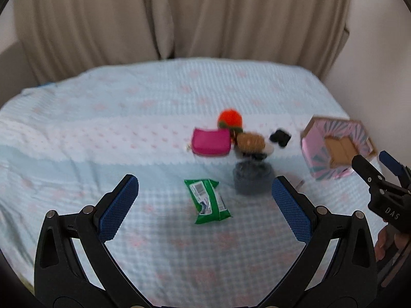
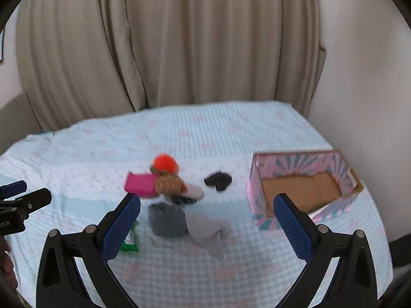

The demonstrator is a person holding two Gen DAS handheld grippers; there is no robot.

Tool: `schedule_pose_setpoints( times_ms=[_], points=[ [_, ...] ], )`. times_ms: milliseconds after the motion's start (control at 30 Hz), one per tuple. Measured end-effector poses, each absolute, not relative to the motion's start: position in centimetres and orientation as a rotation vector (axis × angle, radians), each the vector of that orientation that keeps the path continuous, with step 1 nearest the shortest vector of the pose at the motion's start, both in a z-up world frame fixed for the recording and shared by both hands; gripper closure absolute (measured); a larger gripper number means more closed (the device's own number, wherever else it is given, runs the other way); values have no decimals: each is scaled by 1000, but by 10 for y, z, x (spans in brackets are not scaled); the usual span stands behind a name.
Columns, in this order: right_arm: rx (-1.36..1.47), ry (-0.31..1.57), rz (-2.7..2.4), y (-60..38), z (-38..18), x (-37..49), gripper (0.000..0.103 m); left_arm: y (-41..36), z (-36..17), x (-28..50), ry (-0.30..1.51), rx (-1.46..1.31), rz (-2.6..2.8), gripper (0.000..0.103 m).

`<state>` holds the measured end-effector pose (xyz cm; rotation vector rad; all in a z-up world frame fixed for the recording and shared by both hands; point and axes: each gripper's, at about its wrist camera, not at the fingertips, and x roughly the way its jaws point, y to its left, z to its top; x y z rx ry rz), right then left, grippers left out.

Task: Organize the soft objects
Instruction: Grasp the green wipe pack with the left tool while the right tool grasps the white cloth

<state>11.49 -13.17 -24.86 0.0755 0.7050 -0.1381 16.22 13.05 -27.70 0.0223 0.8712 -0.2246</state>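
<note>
A pile of soft things lies mid-bed: an orange pom-pom [image 1: 230, 118], a pink pouch [image 1: 212, 141], a brown knitted item [image 1: 250, 141], a black item [image 1: 280, 136], a dark grey sock bundle [image 1: 251, 179] and a green wipes pack [image 1: 208, 201]. An open pink patterned box [image 1: 336, 146] stands at the right. My left gripper [image 1: 205, 205] is open above the wipes pack. My right gripper [image 2: 206, 220] is open above the grey socks [image 2: 169, 220], with the box [image 2: 303, 190] to its right. The right gripper also shows at the right edge of the left wrist view [image 1: 377, 164].
A light blue patterned bedspread [image 1: 128, 118] covers the bed. Beige curtains [image 1: 179, 15] hang behind it. A wall stands to the right of the bed [image 2: 359, 102]. The left gripper shows at the left edge of the right wrist view [image 2: 23, 195].
</note>
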Motion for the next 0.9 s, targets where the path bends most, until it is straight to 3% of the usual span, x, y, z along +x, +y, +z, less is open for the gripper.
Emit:
schedule_pose_setpoints(
  times_ms=[500, 600, 767, 900],
  points=[
    [2, 921, -183, -141, -425, 183, 3, 91, -470, 232, 1082, 36, -252, 1],
    [-15, 946, -162, -144, -442, 192, 4, 87, -493, 239, 1121, 60, -256, 11],
    [-45, 986, -106, -148, -461, 208, 21, 85, -508, 244, 1138, 68, -248, 16],
    [-35, 1011, -71, -152, -467, 218, 41, 84, -508, 251, 1137, 117, -239, 36]
  ],
)
